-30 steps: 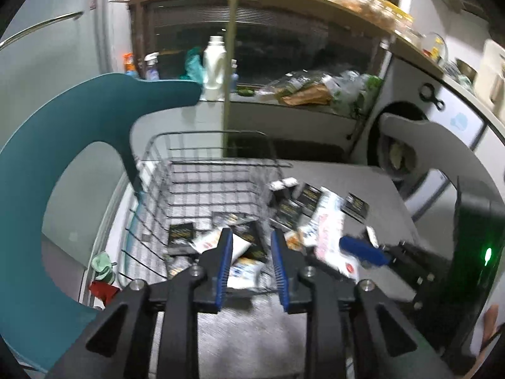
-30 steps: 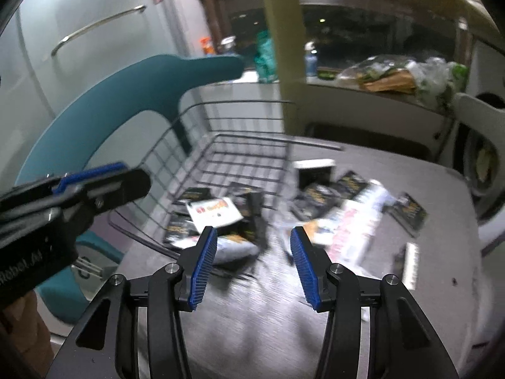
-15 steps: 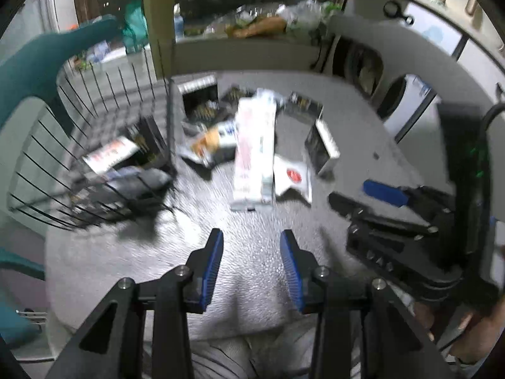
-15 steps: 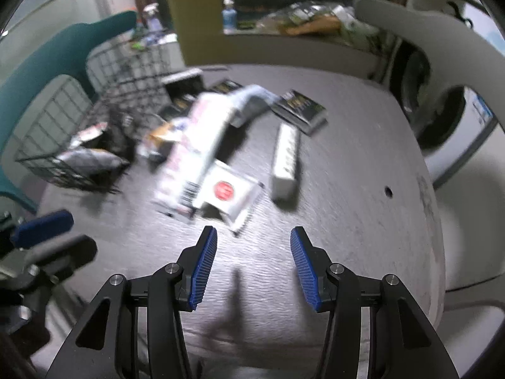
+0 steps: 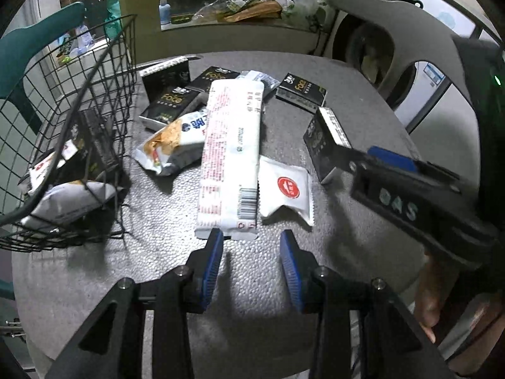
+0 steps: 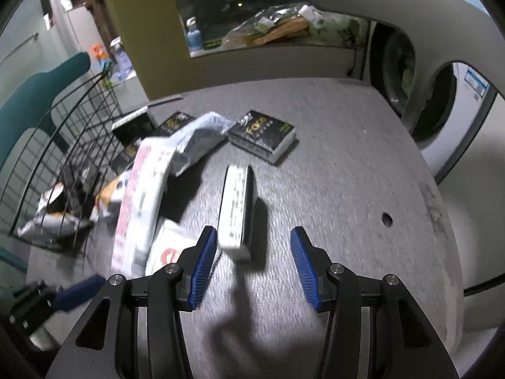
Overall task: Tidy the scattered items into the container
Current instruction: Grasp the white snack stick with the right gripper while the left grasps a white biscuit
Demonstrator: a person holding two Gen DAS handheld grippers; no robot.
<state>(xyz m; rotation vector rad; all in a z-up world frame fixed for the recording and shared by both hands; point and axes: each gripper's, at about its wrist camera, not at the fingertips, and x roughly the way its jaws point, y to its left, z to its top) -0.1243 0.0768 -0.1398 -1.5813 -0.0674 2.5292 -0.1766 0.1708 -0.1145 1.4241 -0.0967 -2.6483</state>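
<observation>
A black wire basket (image 5: 79, 94) stands at the table's left with several packets and dark boxes inside. My left gripper (image 5: 251, 252) is open just above the table, its fingertips at the near end of a long white packet (image 5: 232, 158) with red print; nothing lies between the pads. A white sachet (image 5: 285, 189) with a red circle lies beside that packet. My right gripper (image 6: 254, 252) is open, and the near end of a black-and-white box (image 6: 236, 208) standing on its edge reaches between its fingertips, untouched. Farther off lies a black box (image 6: 262, 134).
More black boxes (image 5: 170, 101) and a snack packet (image 5: 170, 145) lie beside the basket (image 6: 47, 145). A teal chair (image 6: 38, 94) stands at the left, a grey chair (image 6: 410, 15) and a washing machine at the right. The round table's edge (image 6: 442, 237) curves close on the right.
Both grippers have swung away from the basket and come down towards the loose items on the table. The left jaws stand a little wider than before.
</observation>
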